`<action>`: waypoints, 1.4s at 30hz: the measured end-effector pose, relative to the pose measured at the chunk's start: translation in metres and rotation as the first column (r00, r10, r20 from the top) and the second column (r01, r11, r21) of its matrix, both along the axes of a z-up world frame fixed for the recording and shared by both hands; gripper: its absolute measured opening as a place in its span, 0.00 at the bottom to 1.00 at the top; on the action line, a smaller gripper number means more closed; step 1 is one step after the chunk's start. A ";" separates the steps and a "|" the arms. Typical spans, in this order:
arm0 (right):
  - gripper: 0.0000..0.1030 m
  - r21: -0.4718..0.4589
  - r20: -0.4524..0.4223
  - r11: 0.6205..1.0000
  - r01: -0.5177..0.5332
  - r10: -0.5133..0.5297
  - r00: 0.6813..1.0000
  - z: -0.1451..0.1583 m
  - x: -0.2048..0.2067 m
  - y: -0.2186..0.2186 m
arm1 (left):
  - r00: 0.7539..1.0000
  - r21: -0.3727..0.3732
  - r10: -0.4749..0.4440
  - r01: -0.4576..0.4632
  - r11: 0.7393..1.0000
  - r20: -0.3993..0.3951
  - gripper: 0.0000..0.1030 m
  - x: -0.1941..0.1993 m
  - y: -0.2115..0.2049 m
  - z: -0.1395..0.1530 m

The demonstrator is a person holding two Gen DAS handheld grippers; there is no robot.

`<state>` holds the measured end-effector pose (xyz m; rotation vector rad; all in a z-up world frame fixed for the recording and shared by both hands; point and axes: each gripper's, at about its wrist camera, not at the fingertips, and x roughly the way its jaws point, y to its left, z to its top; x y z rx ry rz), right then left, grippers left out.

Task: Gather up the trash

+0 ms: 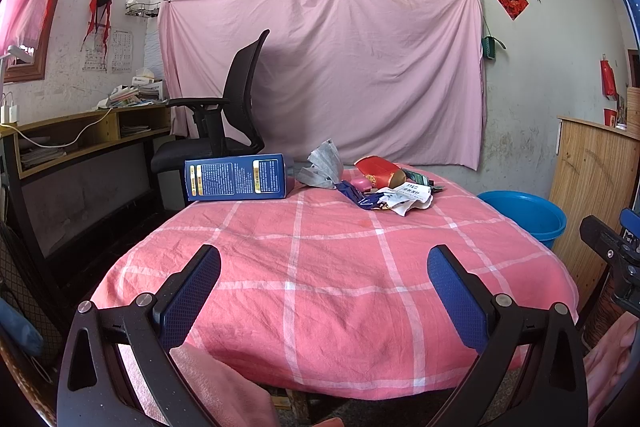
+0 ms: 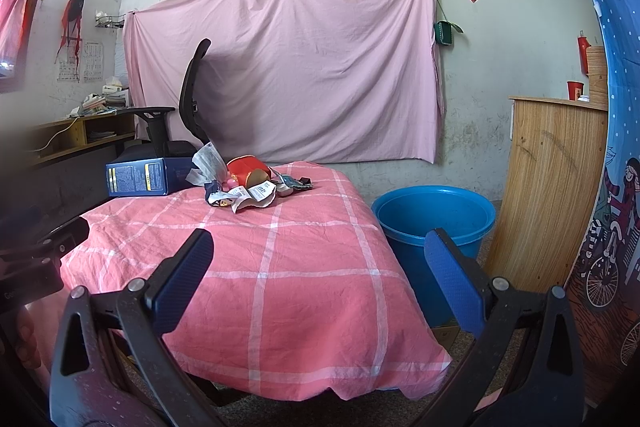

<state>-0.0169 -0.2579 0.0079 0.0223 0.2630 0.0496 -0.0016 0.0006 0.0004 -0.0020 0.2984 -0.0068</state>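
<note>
A pile of trash lies at the far end of the pink checked table [image 1: 320, 267]: a blue box [image 1: 236, 177], a grey face mask [image 1: 322, 167], a red packet [image 1: 378, 173], a dark blue wrapper [image 1: 354, 193] and crumpled white paper [image 1: 408, 197]. The same pile shows in the right wrist view, with the box [image 2: 138, 177], mask [image 2: 208, 161], red packet [image 2: 246, 169] and paper [image 2: 252, 197]. A blue bucket [image 2: 434, 217] stands on the floor right of the table, also in the left wrist view [image 1: 528, 213]. My left gripper [image 1: 324, 267] and right gripper [image 2: 318, 251] are open, empty, near the table's front.
A black office chair [image 1: 228, 115] stands behind the table's far left corner. A wooden desk [image 1: 80, 135] with papers runs along the left wall. A wooden board [image 2: 548, 187] leans right of the bucket. A pink sheet [image 1: 320, 67] hangs on the back wall.
</note>
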 end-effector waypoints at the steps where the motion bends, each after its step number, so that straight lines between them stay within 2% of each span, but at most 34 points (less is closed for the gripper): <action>1: 1.00 0.000 0.000 1.000 0.000 0.000 1.000 0.000 0.000 0.000 | 1.000 0.000 0.000 0.000 1.000 0.000 0.98 0.000 0.000 0.000; 9: 1.00 0.014 0.011 1.000 -0.007 0.007 1.000 0.007 -0.001 0.000 | 1.000 0.004 0.007 -0.007 1.000 0.026 0.98 0.001 -0.001 0.004; 16: 1.00 0.015 0.032 0.999 -0.039 0.038 0.999 0.015 0.015 0.008 | 0.997 -0.012 0.012 -0.011 1.000 0.072 0.98 0.020 -0.002 0.022; 22: 1.00 0.024 0.072 0.998 -0.052 0.050 0.996 0.027 0.037 0.004 | 0.990 -0.013 0.040 -0.039 0.999 0.135 0.98 0.048 0.000 0.045; 29: 1.00 -0.013 0.135 0.997 -0.075 0.076 0.988 0.046 0.082 0.004 | 0.983 -0.035 0.057 -0.052 0.998 0.172 0.98 0.097 0.008 0.058; 36: 1.00 -0.073 0.149 0.994 -0.086 0.096 0.984 0.062 0.142 0.006 | 0.991 -0.082 0.063 -0.054 0.995 0.117 0.98 0.164 0.024 0.062; 42: 1.00 -0.123 0.066 0.984 -0.129 0.138 0.988 0.054 0.195 0.008 | 0.997 -0.102 0.056 -0.050 0.993 0.056 0.98 0.210 0.035 0.055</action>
